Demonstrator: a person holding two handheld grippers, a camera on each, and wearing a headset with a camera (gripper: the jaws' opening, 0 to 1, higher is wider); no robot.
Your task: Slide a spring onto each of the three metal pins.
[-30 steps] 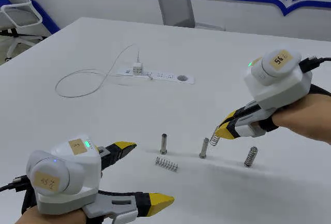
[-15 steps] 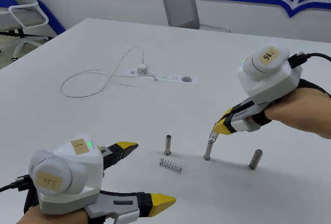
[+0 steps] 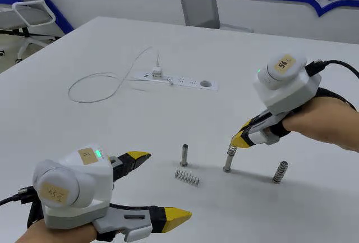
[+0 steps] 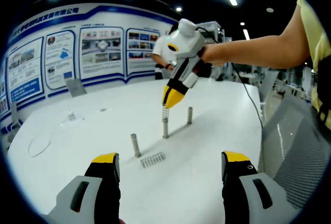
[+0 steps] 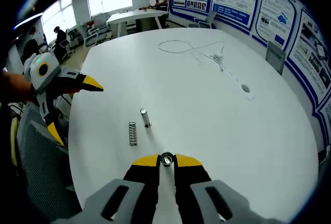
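Three metal pins stand on the white table. My right gripper (image 3: 238,141) is shut on a spring (image 3: 231,150) whose lower end sits over the top of the middle pin (image 3: 228,163). From the right gripper view the spring (image 5: 166,158) shows end-on between the closed yellow tips. The left pin (image 3: 184,155) is bare, and a loose spring (image 3: 187,177) lies flat in front of it. A spring is on the right pin (image 3: 280,171). My left gripper (image 3: 157,186) hovers open near the table's front, holding nothing; its view shows the pins (image 4: 135,145) and the right gripper (image 4: 173,97).
A white power strip (image 3: 179,81) with a looping cable (image 3: 92,88) lies farther back on the table (image 3: 112,125). Office chairs (image 3: 199,1) stand beyond the far edge. People stand by a distant table (image 5: 137,14) in the right gripper view.
My right gripper has carried the spring from beside the middle pin up and over its top. The left gripper has stayed put and open. The head camera has shifted a little.
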